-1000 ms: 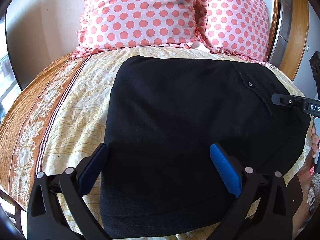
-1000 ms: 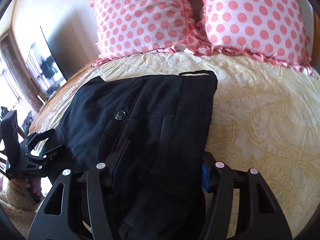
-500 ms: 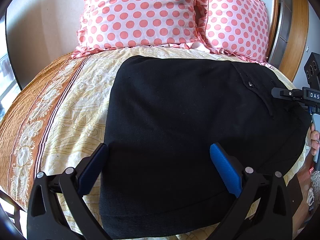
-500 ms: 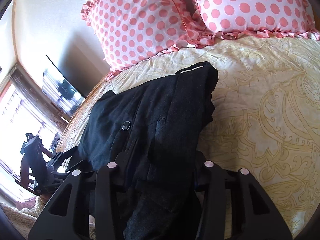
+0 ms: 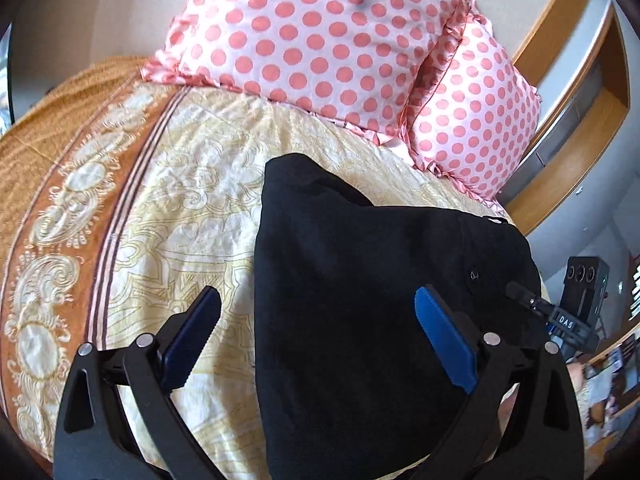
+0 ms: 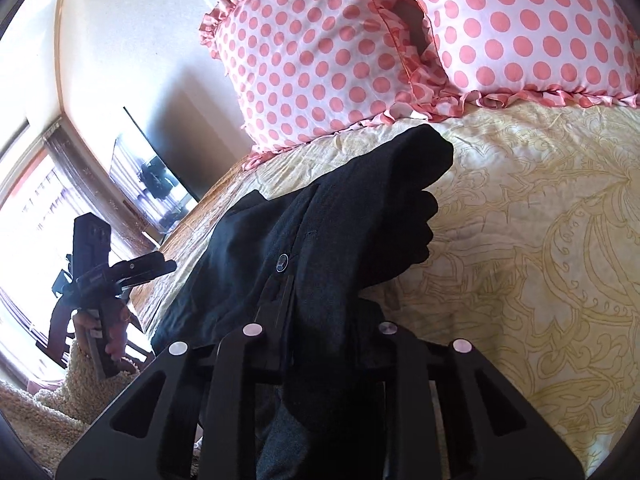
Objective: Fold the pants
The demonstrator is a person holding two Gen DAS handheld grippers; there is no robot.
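Observation:
Black pants (image 5: 360,280) lie folded on the yellow patterned bedspread (image 5: 180,208). My left gripper (image 5: 316,336) is open above the pants' near left edge, with one blue pad (image 5: 444,344) over the cloth and the other over the bedspread. My right gripper (image 6: 320,320) is shut on the waist end of the pants (image 6: 320,232) and lifts it, so the cloth bunches and hangs over its fingers. The right gripper also shows at the right edge of the left wrist view (image 5: 560,316). The left gripper shows in the right wrist view (image 6: 132,272).
Two pink polka-dot pillows (image 5: 328,36) (image 6: 520,28) lean at the head of the bed. A wooden headboard (image 5: 568,80) is at the right. A window and a dark screen (image 6: 152,176) are at the left of the right wrist view.
My right gripper has closed on the waist end and lifted it, bunching the cloth. My left gripper has tilted and shifted left, staying open.

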